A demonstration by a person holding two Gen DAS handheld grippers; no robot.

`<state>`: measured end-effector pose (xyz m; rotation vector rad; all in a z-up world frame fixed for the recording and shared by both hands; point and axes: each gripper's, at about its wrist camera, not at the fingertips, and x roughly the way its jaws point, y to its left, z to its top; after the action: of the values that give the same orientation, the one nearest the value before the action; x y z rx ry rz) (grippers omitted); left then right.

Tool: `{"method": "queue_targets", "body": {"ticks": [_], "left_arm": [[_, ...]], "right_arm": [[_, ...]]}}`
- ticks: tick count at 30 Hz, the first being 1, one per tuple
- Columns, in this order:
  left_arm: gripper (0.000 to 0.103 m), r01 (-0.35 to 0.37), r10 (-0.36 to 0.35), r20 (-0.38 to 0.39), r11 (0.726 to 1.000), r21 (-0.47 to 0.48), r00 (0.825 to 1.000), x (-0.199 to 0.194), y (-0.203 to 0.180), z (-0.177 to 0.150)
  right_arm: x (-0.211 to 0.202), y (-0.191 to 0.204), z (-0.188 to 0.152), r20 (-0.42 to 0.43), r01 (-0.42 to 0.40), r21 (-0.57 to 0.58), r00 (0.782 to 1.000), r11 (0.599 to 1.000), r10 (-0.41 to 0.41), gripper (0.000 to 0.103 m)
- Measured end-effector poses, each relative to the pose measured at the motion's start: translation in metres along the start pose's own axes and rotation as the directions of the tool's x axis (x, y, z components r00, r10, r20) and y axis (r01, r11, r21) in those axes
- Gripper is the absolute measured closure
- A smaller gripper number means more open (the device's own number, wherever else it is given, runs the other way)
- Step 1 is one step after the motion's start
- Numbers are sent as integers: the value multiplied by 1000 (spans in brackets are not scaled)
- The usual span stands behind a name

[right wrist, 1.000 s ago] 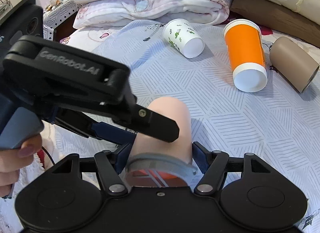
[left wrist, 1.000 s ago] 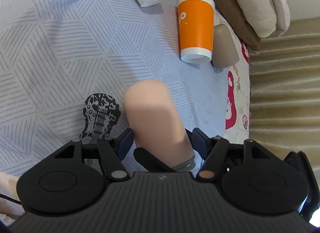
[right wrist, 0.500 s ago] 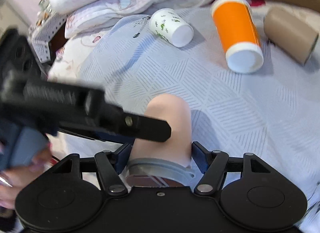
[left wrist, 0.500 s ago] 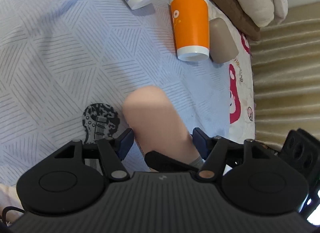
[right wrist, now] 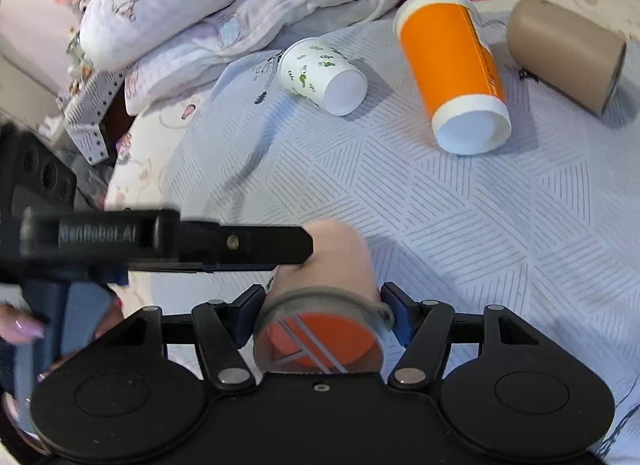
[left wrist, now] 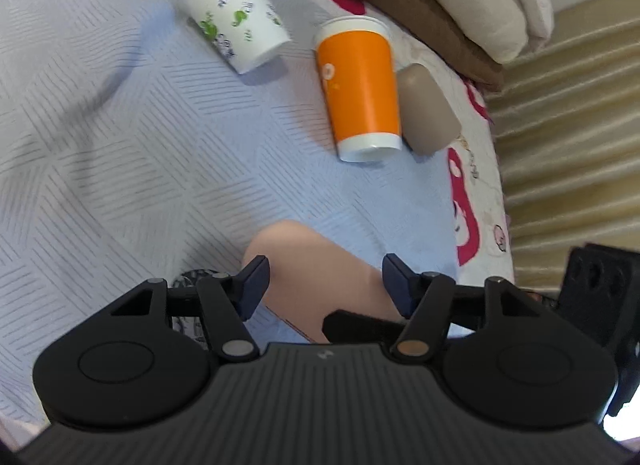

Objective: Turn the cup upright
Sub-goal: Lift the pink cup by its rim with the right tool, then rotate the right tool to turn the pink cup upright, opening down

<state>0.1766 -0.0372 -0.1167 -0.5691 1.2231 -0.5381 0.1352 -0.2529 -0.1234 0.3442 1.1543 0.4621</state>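
Note:
A pale pink cup with a grey rim and orange inside is held between both grippers, lifted off the bedspread, base pointing away. My left gripper has its blue pads on either side of the cup's body. My right gripper is shut on the cup near its rim. The left gripper's black finger crosses the right wrist view and touches the cup's side.
On the light blue patterned bedspread lie a white cup with green prints, an orange cup and a brown cup, all on their sides. Folded quilts are at the back. The bed edge is at the right.
Both grippers have lifted the pink cup and swung it; the view has pulled back, so the lying cups appear farther off. The left gripper has shifted along the cup.

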Motion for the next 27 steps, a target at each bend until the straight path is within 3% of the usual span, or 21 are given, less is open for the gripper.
{"method": "queue_targets", "body": {"ticks": [6, 12, 20, 27], "left_arm": [[41, 42, -41, 22, 999, -34, 999, 0, 5, 0], [40, 72, -65, 60, 991, -113, 996, -5, 17, 9], [40, 138, -108, 130, 959, -246, 986, -16, 47, 24], [39, 165, -114, 177, 937, -307, 978, -26, 65, 31]], "right_arm": [[0, -10, 3, -12, -26, 41, 1000, 999, 27, 34], [8, 0, 30, -35, 23, 5, 999, 1000, -23, 34], [25, 32, 75, -134, 129, -143, 980, 981, -149, 35], [37, 56, 96, -112, 180, -253, 970, 951, -213, 35]]}}
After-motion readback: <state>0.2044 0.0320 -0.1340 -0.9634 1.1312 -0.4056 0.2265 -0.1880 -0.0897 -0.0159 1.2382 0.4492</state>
